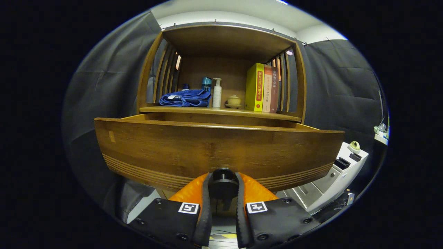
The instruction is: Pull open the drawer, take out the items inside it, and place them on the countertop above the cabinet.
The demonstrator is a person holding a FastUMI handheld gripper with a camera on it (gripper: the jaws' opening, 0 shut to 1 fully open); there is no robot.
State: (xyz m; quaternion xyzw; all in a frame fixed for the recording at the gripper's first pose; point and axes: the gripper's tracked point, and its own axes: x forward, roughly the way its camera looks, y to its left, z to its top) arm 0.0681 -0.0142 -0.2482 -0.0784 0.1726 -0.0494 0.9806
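Drawer (pixel 214 152) of a wooden cabinet (pixel 225 41), pulled out toward the camera; its broad brown front panel carries grooved bands along the lower edge and hides the interior. A dark round knob (pixel 223 181) at the panel's lower centre sits between the fingers of the gripper (pixel 223 193), which are closed on it from both sides. Above the drawer, the cabinet's table (pixel 193 110) surface bears a folded blue towel (pixel 185 98), a teal-capped bottle (pixel 206 83) behind it, a white pump bottle (pixel 217 92), a small lidded ceramic jar (pixel 234 101), and three upright books (pixel 263 88), yellow, orange and brown. Beyond the drawer's right end stands a grey unit (pixel 332 180).
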